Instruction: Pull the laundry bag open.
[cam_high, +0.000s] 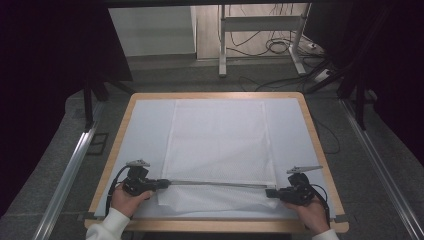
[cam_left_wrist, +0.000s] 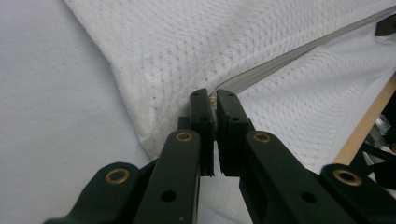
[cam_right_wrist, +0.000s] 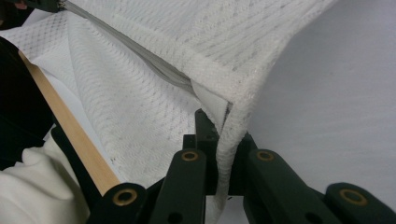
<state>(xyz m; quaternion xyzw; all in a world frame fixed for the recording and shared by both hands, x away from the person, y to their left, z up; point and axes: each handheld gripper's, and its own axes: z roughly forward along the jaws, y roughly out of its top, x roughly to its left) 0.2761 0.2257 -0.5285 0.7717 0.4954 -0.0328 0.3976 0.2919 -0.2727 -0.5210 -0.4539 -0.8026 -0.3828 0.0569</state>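
Note:
A white mesh cloth (cam_high: 220, 140) lies flat on the table, with its near edge lifted and pulled taut in a straight line between my two grippers. My left gripper (cam_high: 165, 183) is shut on the cloth's near left corner; in the left gripper view the jaws (cam_left_wrist: 214, 95) pinch the fabric's (cam_left_wrist: 187, 42) folded edge. My right gripper (cam_high: 270, 192) is shut on the near right corner; in the right gripper view the hemmed corner (cam_right_wrist: 233, 100) runs down between the jaws of the gripper (cam_right_wrist: 223, 122). A second layer of cloth (cam_high: 210, 197) lies under the taut edge.
The table has a wooden rim (cam_high: 215, 95) and a pale cover (cam_high: 145, 130). Metal rails run along the floor at left (cam_high: 70, 170) and right (cam_high: 385, 170). A desk frame with cables (cam_high: 265, 45) stands behind. Dark curtains hang on both sides.

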